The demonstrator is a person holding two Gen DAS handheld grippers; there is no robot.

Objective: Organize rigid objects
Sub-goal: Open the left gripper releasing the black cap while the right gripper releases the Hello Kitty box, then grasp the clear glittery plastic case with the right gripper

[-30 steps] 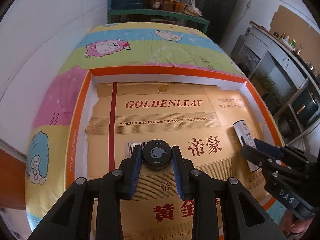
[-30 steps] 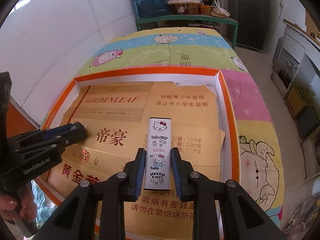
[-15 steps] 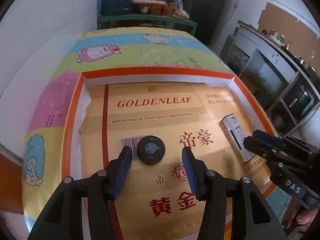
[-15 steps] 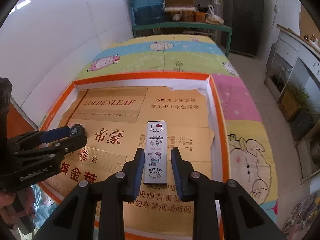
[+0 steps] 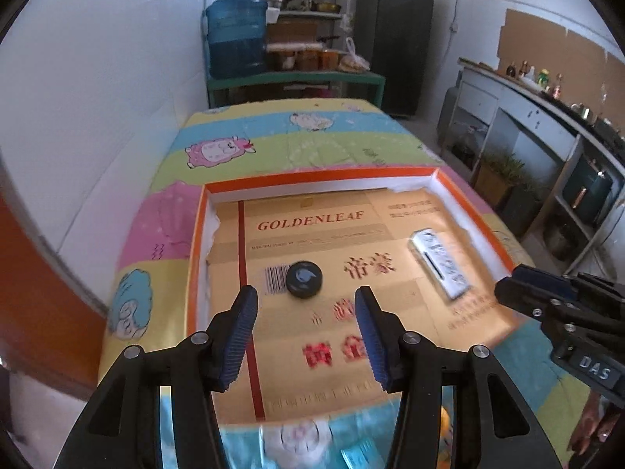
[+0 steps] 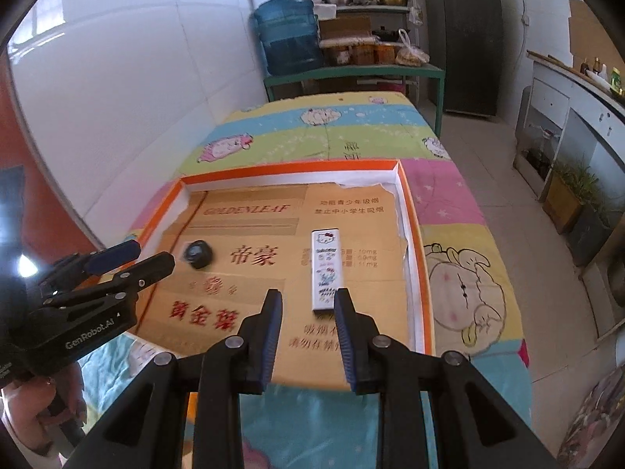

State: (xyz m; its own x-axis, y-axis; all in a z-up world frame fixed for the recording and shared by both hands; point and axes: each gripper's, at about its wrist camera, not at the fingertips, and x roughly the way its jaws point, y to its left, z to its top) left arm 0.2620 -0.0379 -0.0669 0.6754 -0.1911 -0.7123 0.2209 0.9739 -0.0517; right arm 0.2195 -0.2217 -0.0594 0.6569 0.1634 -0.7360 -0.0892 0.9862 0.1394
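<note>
A black round puck [image 5: 304, 278] lies on the gold cardboard inside the orange-rimmed tray [image 5: 312, 175], just beyond my left gripper [image 5: 304, 301]. That gripper is open and holds nothing. A white Hello Kitty box [image 6: 326, 269] lies flat in the right half of the tray [image 6: 289, 166]. My right gripper [image 6: 308, 300] hovers short of the box's near end with a narrow gap between its jaws and nothing in them. The puck [image 6: 199, 254] sits ahead of the left gripper [image 6: 156, 255]. The box [image 5: 437, 265] lies clear of the right gripper [image 5: 508, 281].
The tray rests on a bed with a colourful cartoon sheet [image 5: 297, 144]. A white wall [image 5: 97, 117] runs along the left. Behind stand a green shelf with a blue water jug [image 6: 289, 35] and a dark fridge [image 6: 461, 35]. A person's hand [image 6: 39, 394] shows at lower left.
My left gripper opened and let go of the puck, then drew back and up. My right gripper also drew back and up, leaving the white box lying in the tray.
</note>
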